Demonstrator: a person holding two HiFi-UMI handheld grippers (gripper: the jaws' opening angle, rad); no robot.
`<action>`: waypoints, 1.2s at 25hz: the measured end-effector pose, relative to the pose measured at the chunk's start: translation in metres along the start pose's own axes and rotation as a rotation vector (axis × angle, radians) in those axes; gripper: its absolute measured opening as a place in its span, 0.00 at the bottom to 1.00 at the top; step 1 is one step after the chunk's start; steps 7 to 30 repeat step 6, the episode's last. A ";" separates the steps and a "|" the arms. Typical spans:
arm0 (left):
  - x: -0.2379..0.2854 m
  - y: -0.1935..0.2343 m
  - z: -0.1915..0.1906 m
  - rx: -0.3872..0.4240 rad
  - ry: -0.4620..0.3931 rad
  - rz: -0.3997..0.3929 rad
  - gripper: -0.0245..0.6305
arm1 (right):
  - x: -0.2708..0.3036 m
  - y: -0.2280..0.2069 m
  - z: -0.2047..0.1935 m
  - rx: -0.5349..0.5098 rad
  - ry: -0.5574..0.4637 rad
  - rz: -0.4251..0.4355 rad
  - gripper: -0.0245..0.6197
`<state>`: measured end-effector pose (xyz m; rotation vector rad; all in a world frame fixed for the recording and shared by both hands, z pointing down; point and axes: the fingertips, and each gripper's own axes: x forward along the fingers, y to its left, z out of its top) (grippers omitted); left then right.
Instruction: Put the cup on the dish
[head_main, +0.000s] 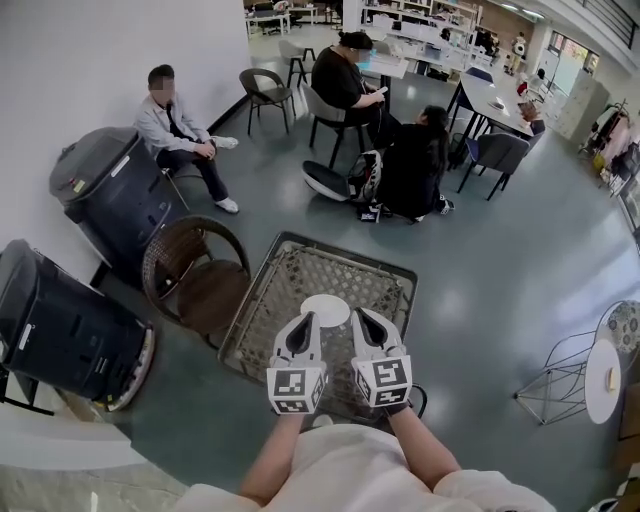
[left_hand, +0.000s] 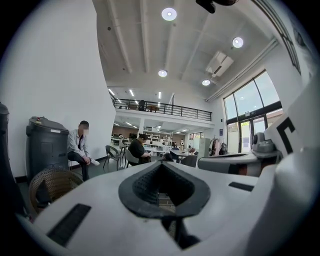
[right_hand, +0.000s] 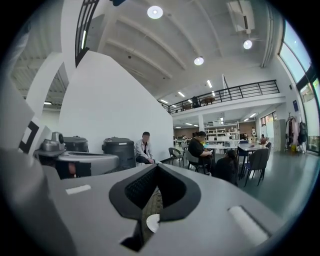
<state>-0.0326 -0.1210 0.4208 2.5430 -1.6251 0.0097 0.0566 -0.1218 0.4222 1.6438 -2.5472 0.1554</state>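
Left gripper and right gripper side by side at six o'clock of the wicker table, both pointing out level over it. Jaws clenched on both, pads together, nothing pinched in either. White dish lying flat just past the tips, at twelve o'clock from the pair, its near edge tucked between them; showing again as a pale sliver low in the right gripper view. Cup nowhere to be found in any view: not on the part of the dish that shows, perhaps hidden under the grippers or off the table, impossible to say.

Trouble spots, as a judgement only: clenched tips very near a light dish on an open weave, so a small push forward likely to skate it toward twelve o'clock. Going at a cup with pads together more apt to knock it over than take it. Two grippers nearly touching, so a roll of either liable to clip the other. Woven top uneven, so a cup landed on the dish rim prone to tipping. Wicker chair at nine o'clock, close enough to catch a swinging elbow
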 end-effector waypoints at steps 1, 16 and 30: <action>0.000 -0.001 -0.004 -0.003 0.010 -0.003 0.04 | -0.001 0.000 -0.006 0.002 0.015 -0.003 0.04; -0.003 -0.002 -0.021 -0.017 0.063 0.000 0.04 | -0.004 0.005 -0.021 -0.006 0.057 -0.005 0.04; -0.003 -0.002 -0.021 -0.017 0.063 0.000 0.04 | -0.004 0.005 -0.021 -0.006 0.057 -0.005 0.04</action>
